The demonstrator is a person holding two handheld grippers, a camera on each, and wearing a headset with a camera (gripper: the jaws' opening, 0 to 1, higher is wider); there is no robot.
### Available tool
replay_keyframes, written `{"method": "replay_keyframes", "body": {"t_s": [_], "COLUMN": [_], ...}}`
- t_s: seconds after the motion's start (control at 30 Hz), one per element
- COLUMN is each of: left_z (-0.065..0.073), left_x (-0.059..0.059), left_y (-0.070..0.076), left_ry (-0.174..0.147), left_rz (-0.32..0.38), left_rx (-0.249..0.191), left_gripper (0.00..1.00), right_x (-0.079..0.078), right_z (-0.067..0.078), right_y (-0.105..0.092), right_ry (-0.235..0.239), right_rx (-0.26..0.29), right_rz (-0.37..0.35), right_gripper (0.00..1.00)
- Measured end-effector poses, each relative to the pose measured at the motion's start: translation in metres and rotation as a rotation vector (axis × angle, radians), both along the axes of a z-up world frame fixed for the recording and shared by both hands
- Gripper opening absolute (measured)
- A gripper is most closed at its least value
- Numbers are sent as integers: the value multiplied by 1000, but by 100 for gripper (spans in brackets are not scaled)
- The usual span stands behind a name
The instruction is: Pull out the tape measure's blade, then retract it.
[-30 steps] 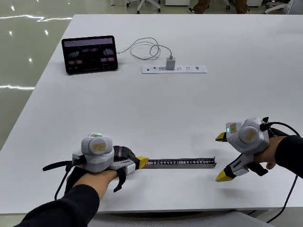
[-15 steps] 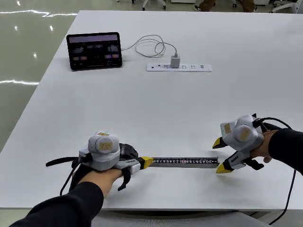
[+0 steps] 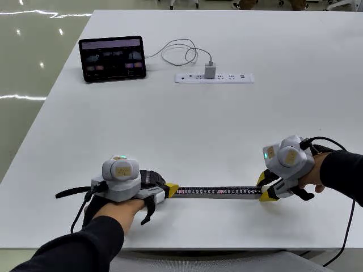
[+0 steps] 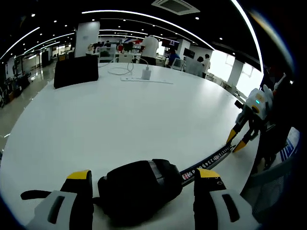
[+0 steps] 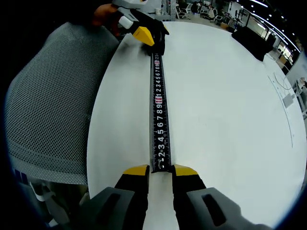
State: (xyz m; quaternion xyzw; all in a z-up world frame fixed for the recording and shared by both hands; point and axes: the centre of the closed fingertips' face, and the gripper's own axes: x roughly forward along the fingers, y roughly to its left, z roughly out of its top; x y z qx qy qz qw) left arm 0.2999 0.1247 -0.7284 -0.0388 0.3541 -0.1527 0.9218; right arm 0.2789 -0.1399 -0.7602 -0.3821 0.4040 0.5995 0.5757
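Right gripper pinches the blade at its tip near the worktop front edge, hook hidden between its jaws, while left gripper clamps the half-hidden tape measure case.

The case is seated between the jaws of the left tongs, at 8 o'clock on the surface. The blade is laid flat from it toward 3 o'clock, with its end between the jaws of the right tongs. The tablet is placed at 11 o'clock and the power strip at 12 o'clock.
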Motion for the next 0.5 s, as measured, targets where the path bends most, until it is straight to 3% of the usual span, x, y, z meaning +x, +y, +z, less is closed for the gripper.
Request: {"method": "replay_keyframes", "body": {"t_s": [0.2,0.3,0.37,0.5], "left_z": [1,1,1,-1], "left_x": [-1,-1,-1,-2], "left_y": [-1,5,4,4], "left_ry": [9,21,17,17], "left_rz": [13,39,36,17], "left_rx": [-7,5,2,40], "left_gripper": [73,65,64,64], "right_x": [0,0,0,0], "right_z": [-1,-1,-1,-2], "right_y": [0,1,1,1], "right_ry": [3,-2,-4,-16], "right_rx": [-1,-8,-18,-31], "right_rz": [-15,-18,-27,-20], "right_gripper": [12,12,12,12]}}
